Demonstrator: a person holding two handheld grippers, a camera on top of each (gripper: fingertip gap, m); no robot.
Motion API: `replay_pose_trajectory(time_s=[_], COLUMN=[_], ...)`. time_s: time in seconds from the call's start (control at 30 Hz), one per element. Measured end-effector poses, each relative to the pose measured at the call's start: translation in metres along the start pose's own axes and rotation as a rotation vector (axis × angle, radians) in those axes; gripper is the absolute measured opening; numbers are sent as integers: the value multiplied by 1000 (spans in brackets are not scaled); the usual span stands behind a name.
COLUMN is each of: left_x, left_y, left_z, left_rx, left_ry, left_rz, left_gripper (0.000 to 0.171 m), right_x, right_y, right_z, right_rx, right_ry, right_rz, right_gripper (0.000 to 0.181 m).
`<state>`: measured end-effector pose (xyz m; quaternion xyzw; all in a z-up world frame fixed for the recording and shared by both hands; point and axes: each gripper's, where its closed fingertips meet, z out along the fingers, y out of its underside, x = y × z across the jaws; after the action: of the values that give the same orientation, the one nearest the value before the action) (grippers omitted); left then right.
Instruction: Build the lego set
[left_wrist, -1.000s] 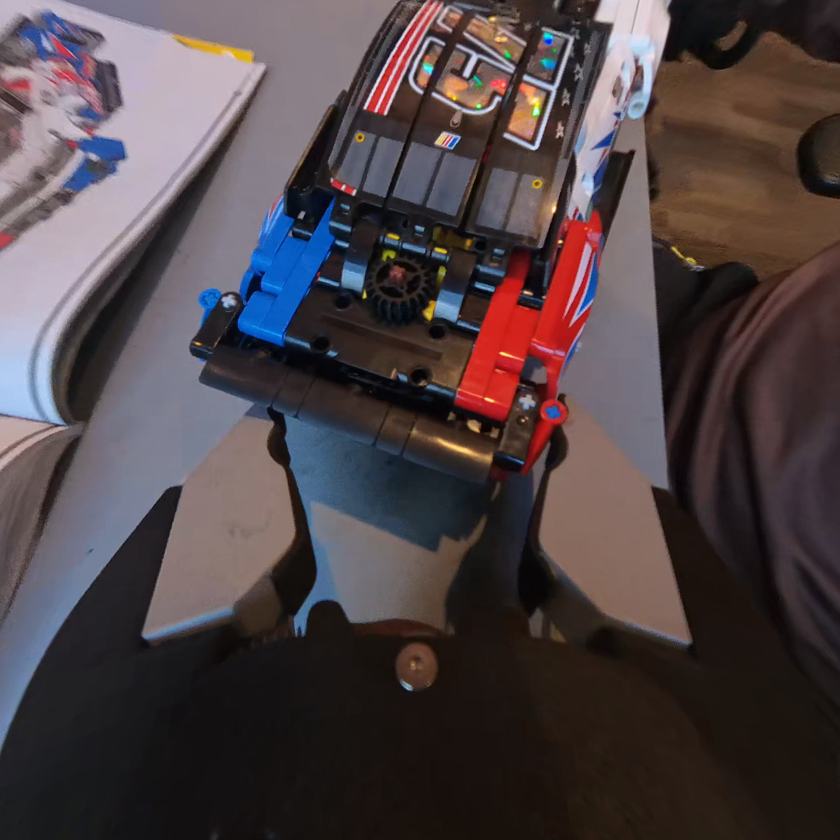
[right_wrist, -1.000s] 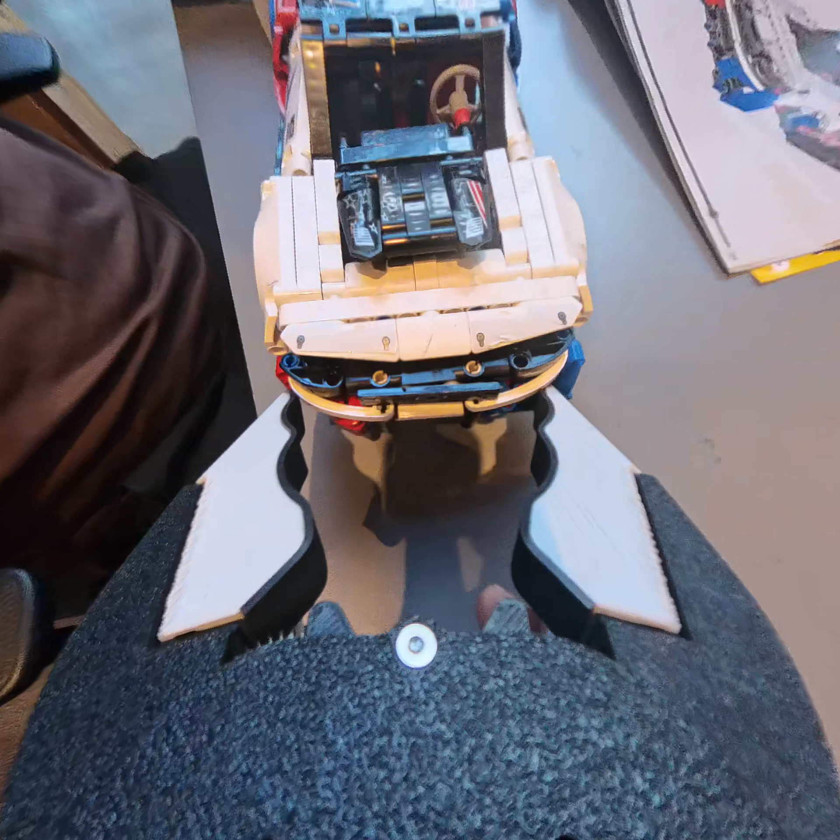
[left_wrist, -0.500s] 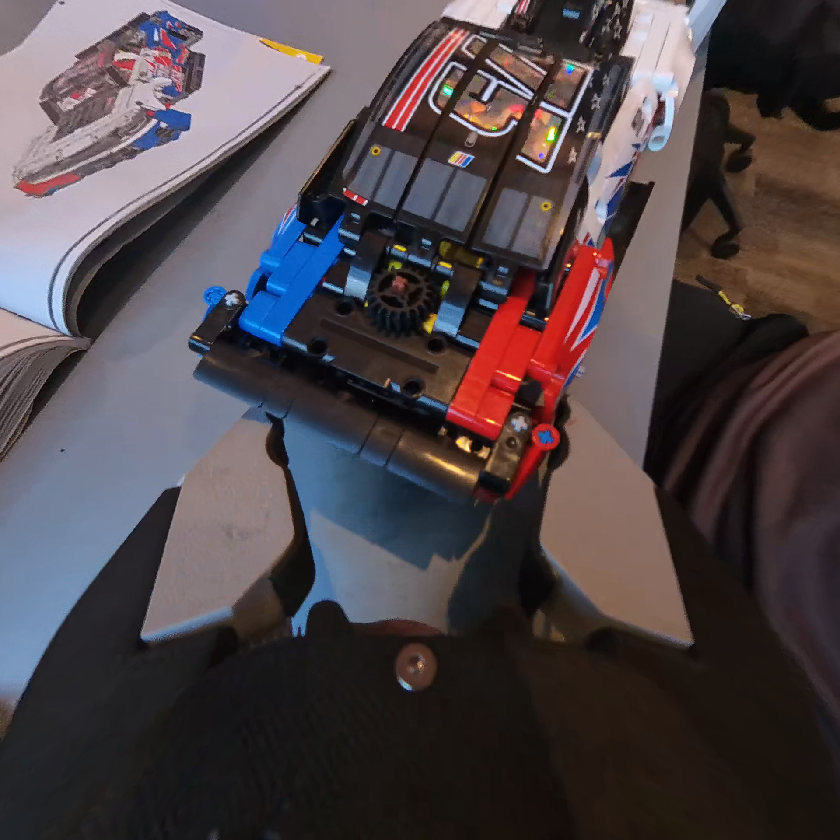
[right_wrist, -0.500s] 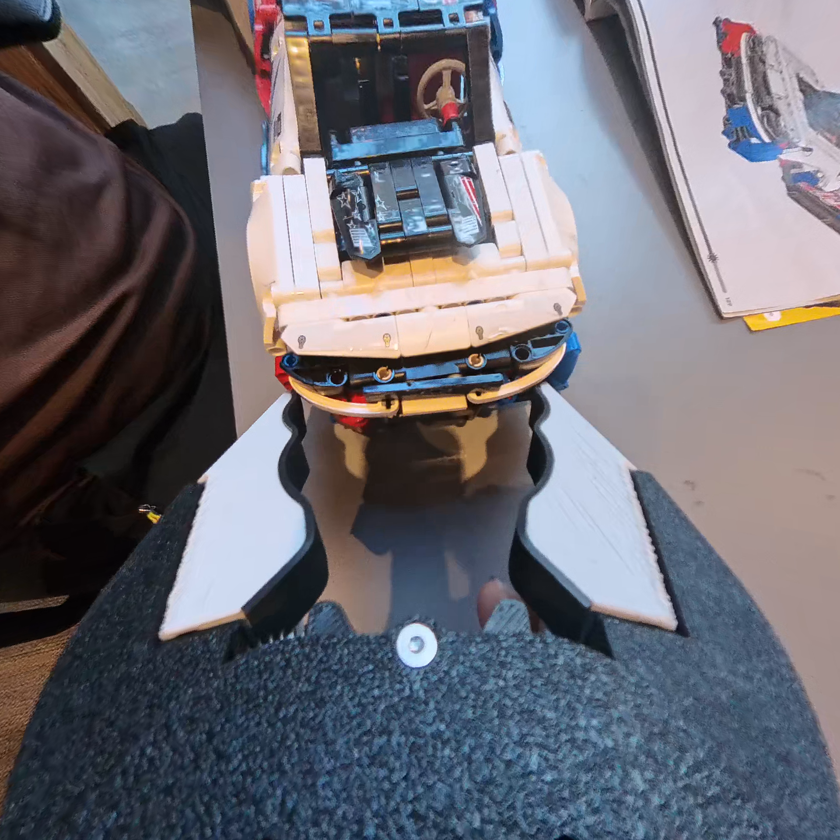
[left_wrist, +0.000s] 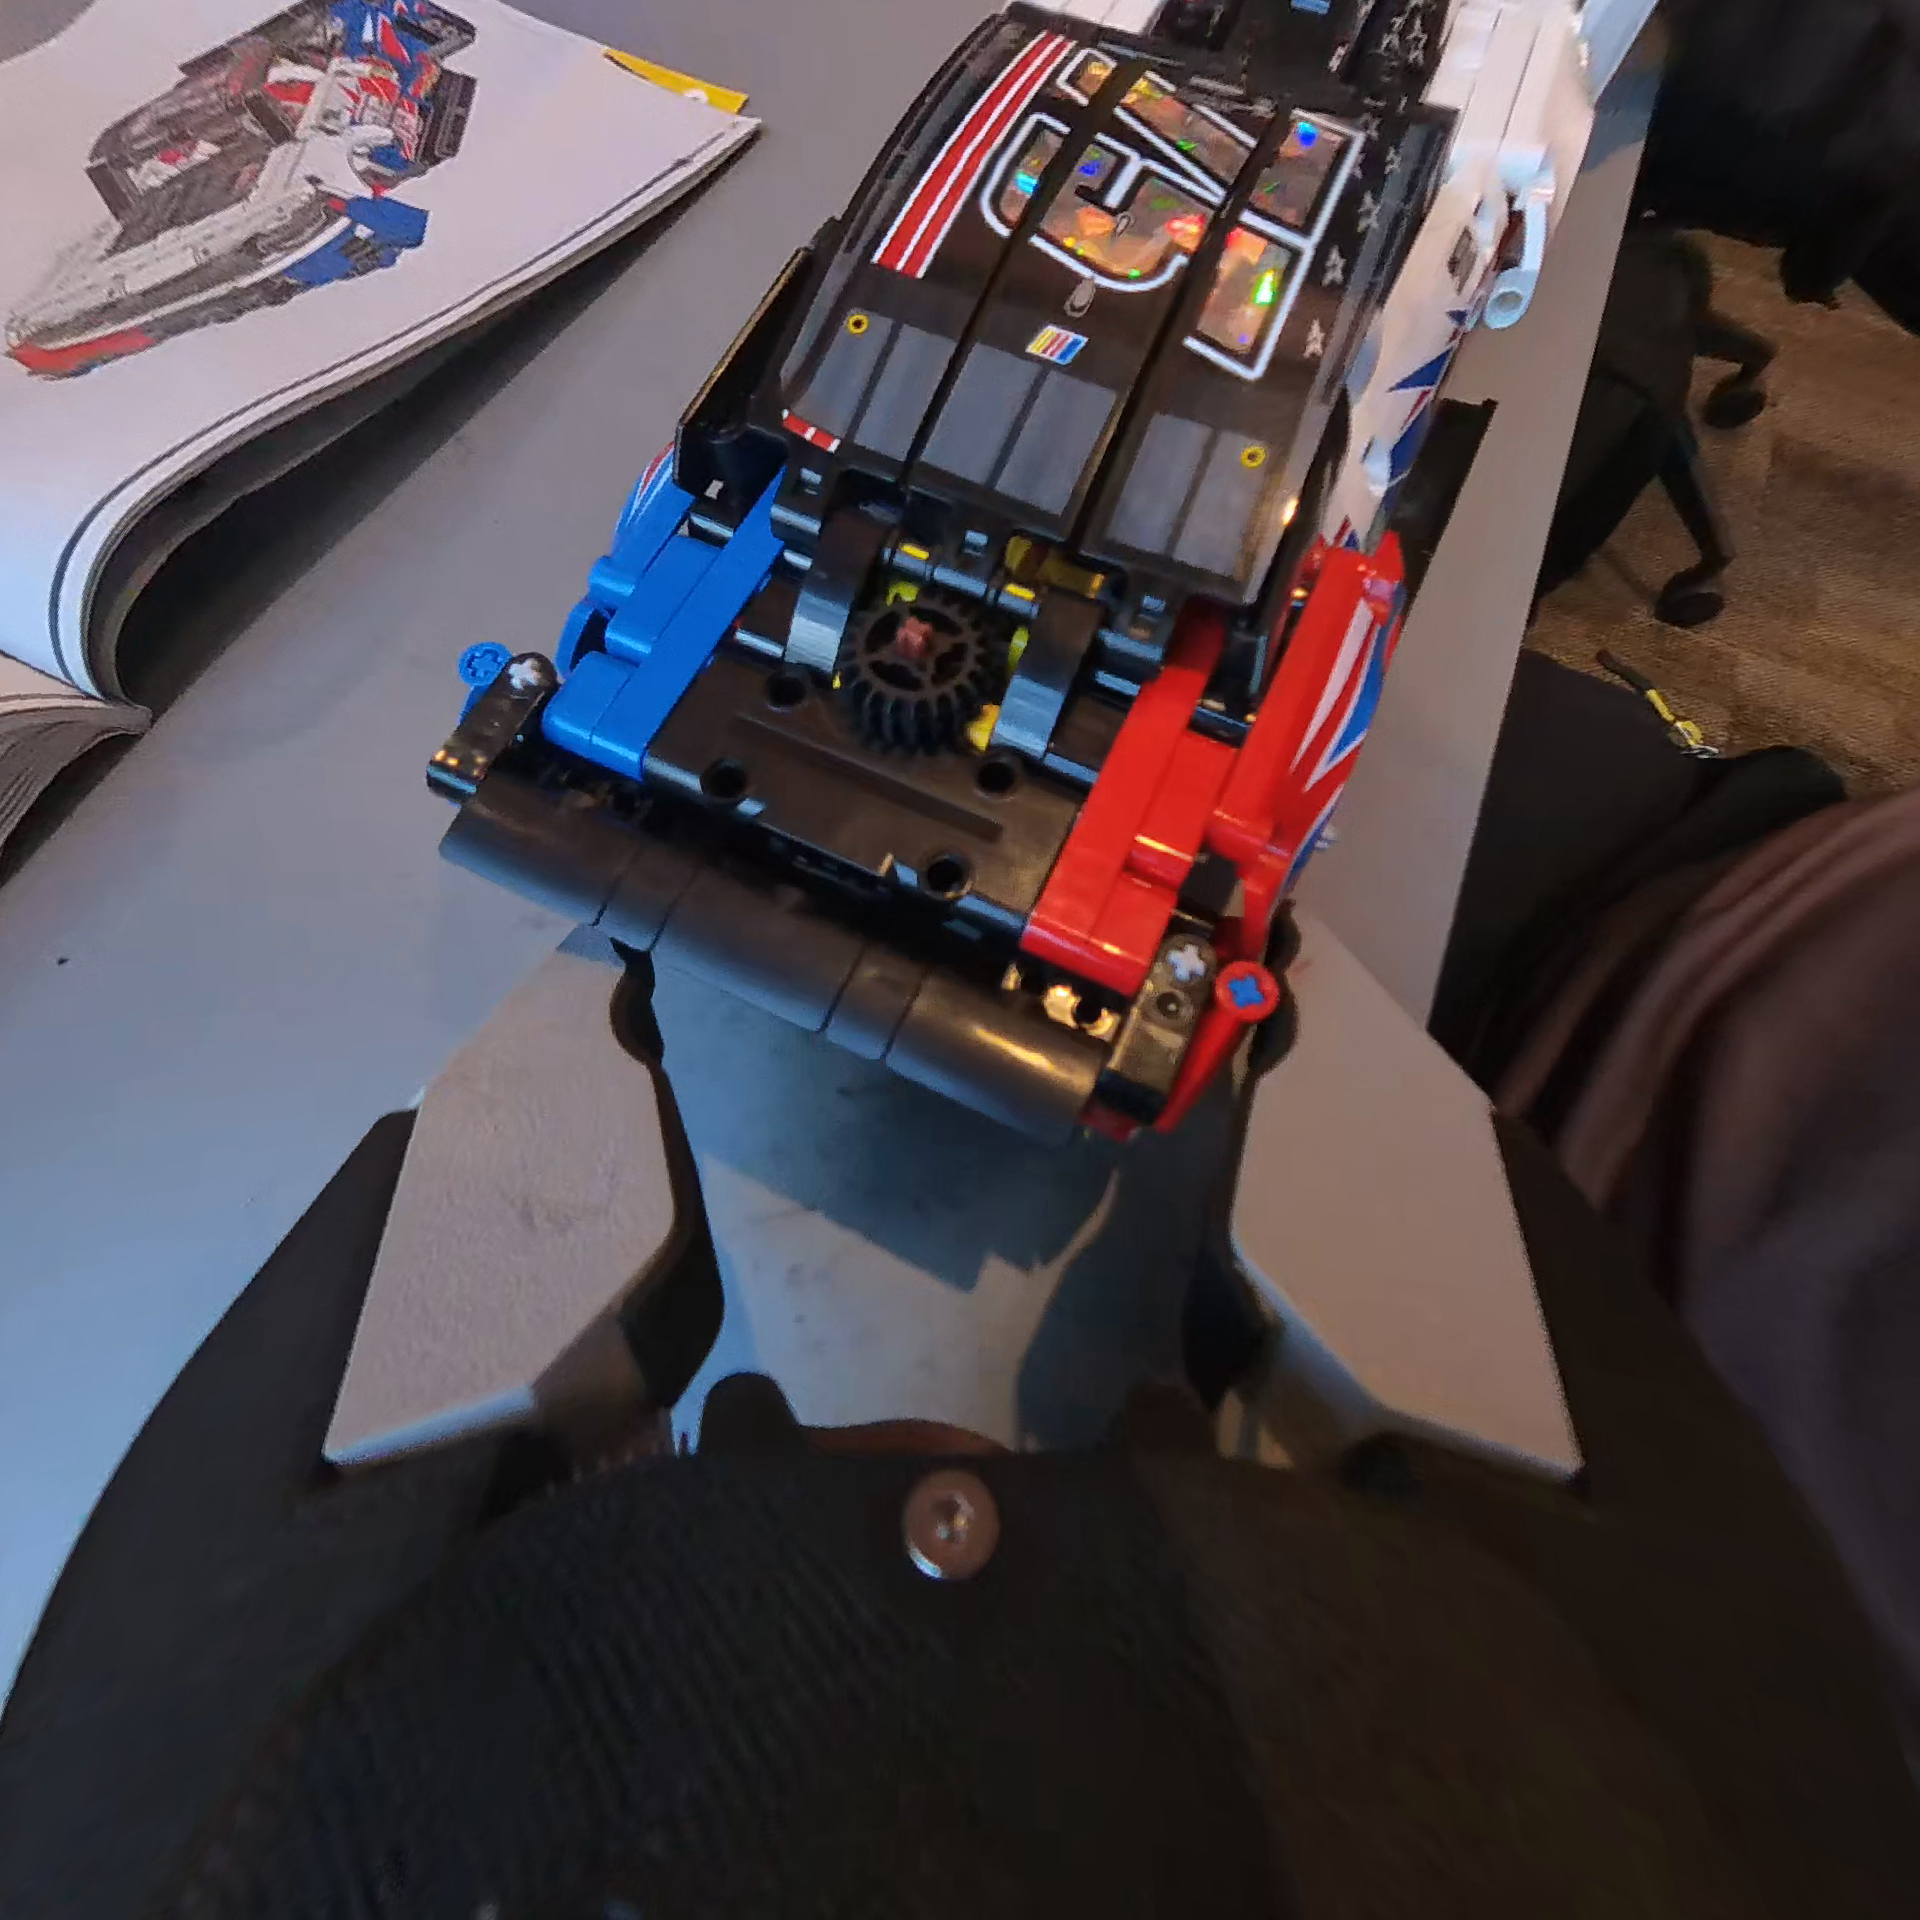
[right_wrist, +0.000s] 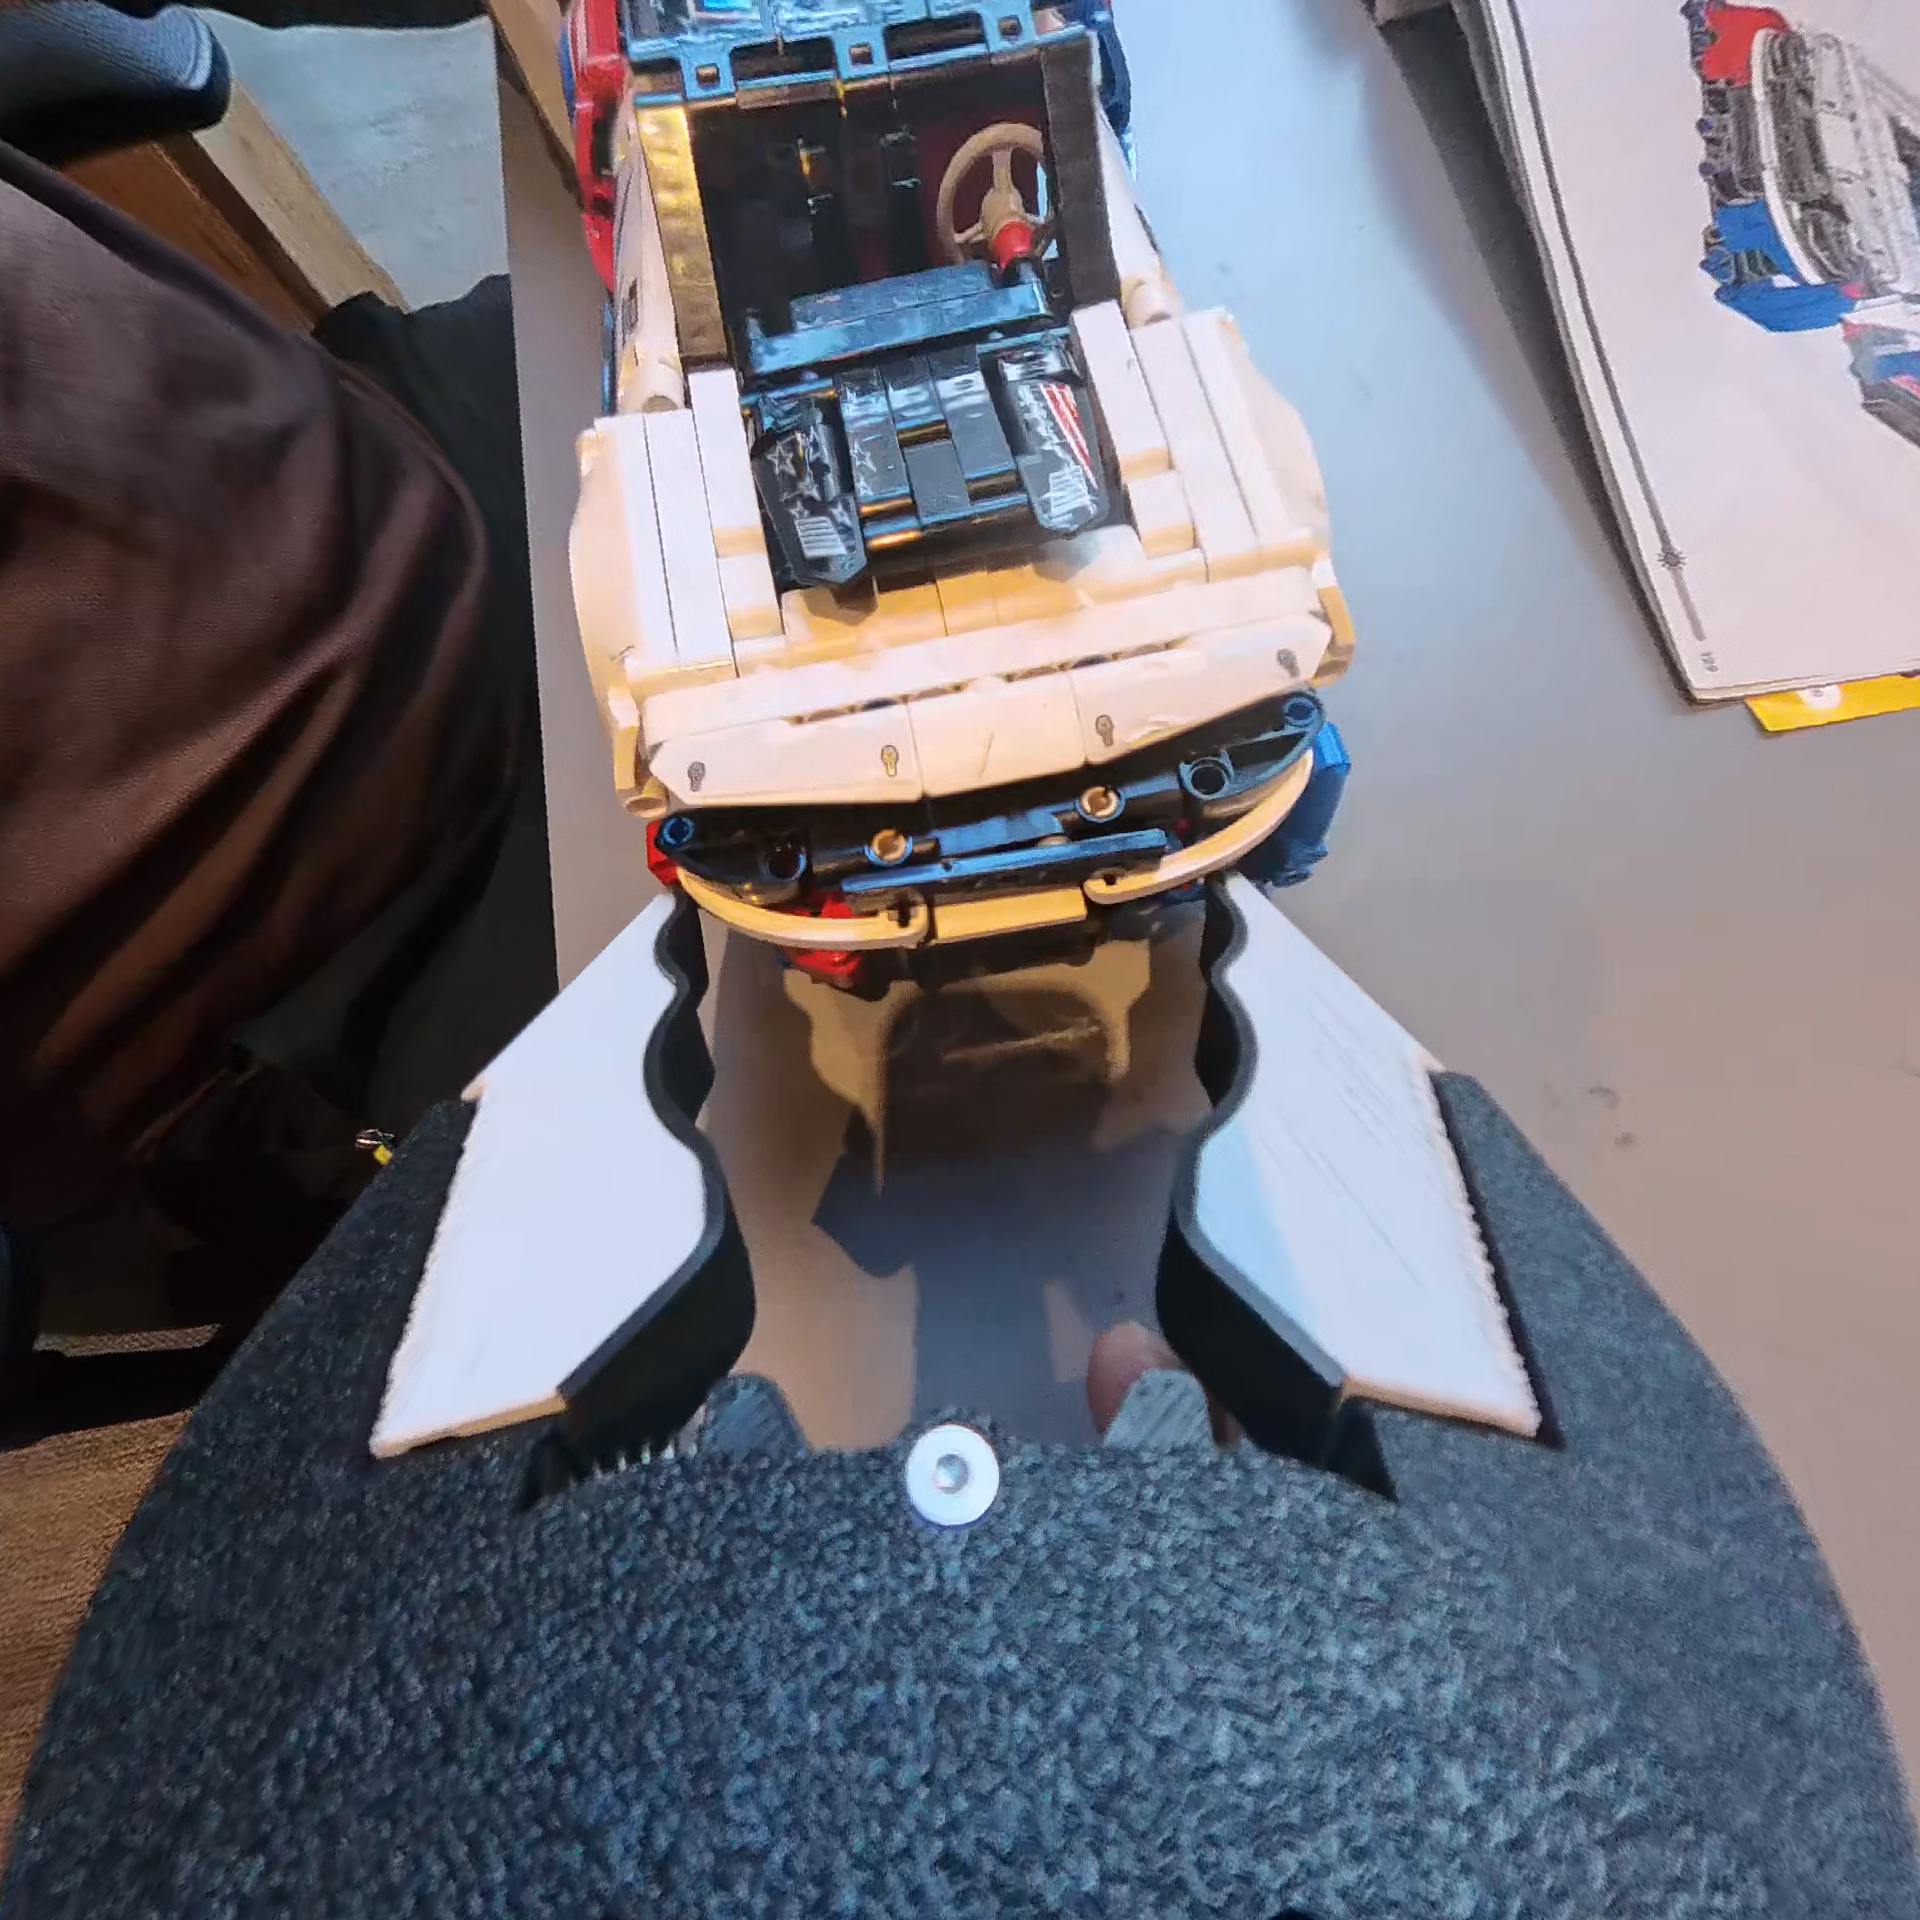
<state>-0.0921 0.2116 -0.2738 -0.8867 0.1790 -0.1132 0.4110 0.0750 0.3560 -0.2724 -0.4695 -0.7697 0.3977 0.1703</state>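
Note:
The lego car (left_wrist: 1039, 416) is nearly built, with a black stickered roof, a blue rear left side and a red rear right side. My left gripper (left_wrist: 951, 987) clamps its rear end, jaws wide apart; one fingertip (left_wrist: 1273, 966) presses the red corner and the other sits under the black bumper. In the right wrist view the car (right_wrist: 935, 644) shows its white hood and open cabin with a steering wheel. My right gripper (right_wrist: 948, 914) clamps the front bumper, jaws wide. The car casts a shadow on the grey table (left_wrist: 208, 987) under both ends.
An open instruction booklet (left_wrist: 260, 208) lies on the table beside the car; it also shows in the right wrist view (right_wrist: 1766, 312). A person's dark brown clothing (left_wrist: 1766, 1039) is close at the table edge. A chair base (left_wrist: 1704, 416) stands on the carpet beyond. My right fingertips sit around 25 cm from my left ones.
The car stays fixed between both grippers while the background shifts. The booklet has slid right in both views, so the car and both grippers have swung together over the table.

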Motion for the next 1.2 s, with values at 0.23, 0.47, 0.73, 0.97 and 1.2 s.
replay_pose_trajectory(time_s=[0.23, 0.47, 0.73, 0.97, 1.2], left_x=[1, -1, -16, -19, -20], left_y=[-2, 4, 32, 42, 62], left_z=[-9, -23, -34, -42, -45], left_rx=[37, 26, -6, 22, -63], left_ry=[25, 13, -63, -169, -296], left_rz=[4, 22, -48, -39, -51], left_gripper=[105, 105, 107, 108, 102], right_x=[3, 2, 6, 25, 29], right_y=[-4, 6, 26, 21, 25], right_z=[-11, -16, -19, -31, -33], right_rx=[40, 2, 13, 110, 123], right_ry=[0, -12, -22, 129, 101], right_rz=[8, 34, 113, 136, 177], right_gripper=[95, 94, 90, 84, 82])
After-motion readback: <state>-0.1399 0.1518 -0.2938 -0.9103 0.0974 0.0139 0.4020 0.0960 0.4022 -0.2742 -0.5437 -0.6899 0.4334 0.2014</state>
